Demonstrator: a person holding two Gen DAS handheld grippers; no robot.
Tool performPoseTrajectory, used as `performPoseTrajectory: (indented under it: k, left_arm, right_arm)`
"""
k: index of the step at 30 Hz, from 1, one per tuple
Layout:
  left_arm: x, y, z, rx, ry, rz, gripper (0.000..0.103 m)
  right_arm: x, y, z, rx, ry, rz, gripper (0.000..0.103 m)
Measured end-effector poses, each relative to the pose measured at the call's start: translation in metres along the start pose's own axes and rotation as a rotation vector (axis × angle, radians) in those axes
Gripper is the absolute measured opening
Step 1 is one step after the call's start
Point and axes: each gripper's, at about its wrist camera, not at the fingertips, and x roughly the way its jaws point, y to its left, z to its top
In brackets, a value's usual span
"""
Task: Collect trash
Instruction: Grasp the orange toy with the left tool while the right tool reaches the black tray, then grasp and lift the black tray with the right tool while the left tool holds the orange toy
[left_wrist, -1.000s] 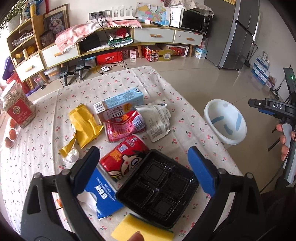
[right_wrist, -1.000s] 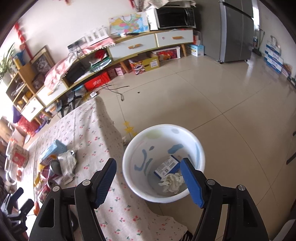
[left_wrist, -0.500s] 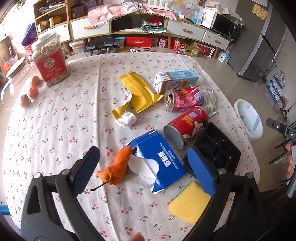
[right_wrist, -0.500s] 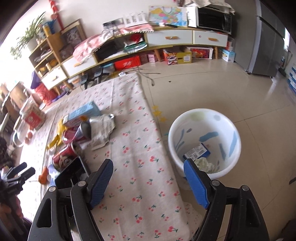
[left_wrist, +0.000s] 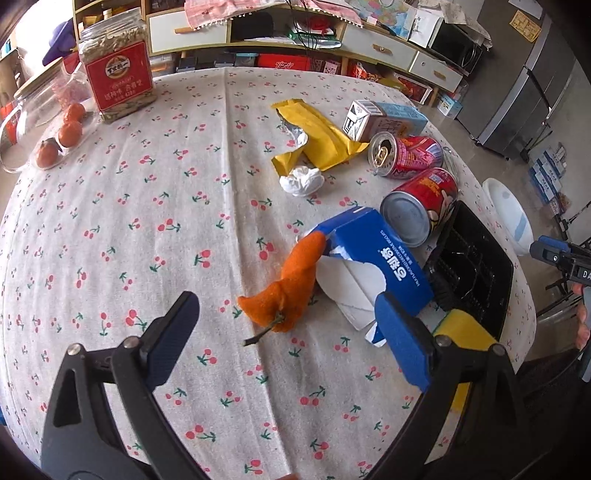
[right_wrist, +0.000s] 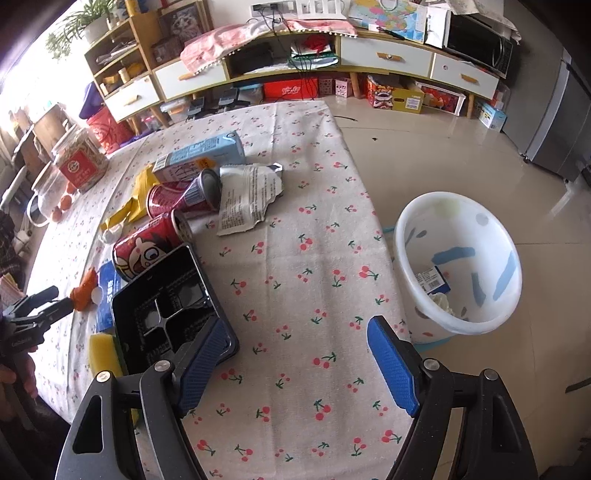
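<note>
Left wrist view: the left gripper (left_wrist: 284, 338) is hovering wide, holding nothing, just near the orange peel (left_wrist: 291, 288) on the desk (left_wrist: 110, 221).

Right wrist view: the right gripper (right_wrist: 295, 354) is gaping empty; the bin (right_wrist: 458, 258) on the right floor is holding few scraps, so most trash is remaining.

The left wrist view looks down and forward from low over the cherry-print tablecloth (left_wrist: 110, 221), close to a torn blue carton (left_wrist: 384, 254), facing the shelving wall. The right wrist view sits higher at the table's edge, facing the same wall, floor alongside. Both share the black plastic compartment tray (right_wrist: 166, 306) and white plastic bin (right_wrist: 458, 258).
</note>
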Motion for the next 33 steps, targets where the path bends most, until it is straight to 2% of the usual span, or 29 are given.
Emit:
performPoseTrajectory:
  k: [1,4,8,10,11,12,14,22,33]
  left_arm:
    - [0.002,0.002,0.0,0.0,-0.004,-0.001,0.095]
    - [0.008,0.005,0.001,0.006,0.0,-0.011,0.084]
    - [0.016,0.0,-0.001,0.03,0.026,-0.024,0.06]
    - [0.016,-0.003,-0.002,0.052,0.022,0.002,0.053]
    - [0.016,-0.004,-0.002,0.058,0.021,0.005,0.042]
    - [0.015,-0.003,-0.002,0.056,0.023,-0.005,0.036]
    - [0.011,-0.002,-0.002,0.041,0.015,-0.026,0.03]
    - [-0.013,-0.001,-0.001,0.017,-0.041,-0.036,0.025]
    - [-0.019,-0.001,-0.003,-0.027,-0.042,-0.055,0.025]
  right_arm:
    - [0.002,0.003,-0.001,-0.01,0.007,0.001,0.081]
    - [0.008,0.014,-0.004,-0.039,0.026,0.0,0.081]
    - [0.014,0.024,-0.005,-0.064,0.04,-0.001,0.081]
    - [0.016,0.027,-0.006,-0.071,0.044,-0.002,0.081]
    - [0.017,0.028,-0.007,-0.074,0.047,-0.002,0.081]
    - [0.018,0.03,-0.007,-0.076,0.05,-0.002,0.081]
    - [0.019,0.032,-0.007,-0.081,0.055,-0.002,0.081]
    - [0.027,0.051,-0.004,-0.118,0.074,0.015,0.081]
    - [0.056,0.088,-0.008,-0.204,0.154,0.041,0.08]
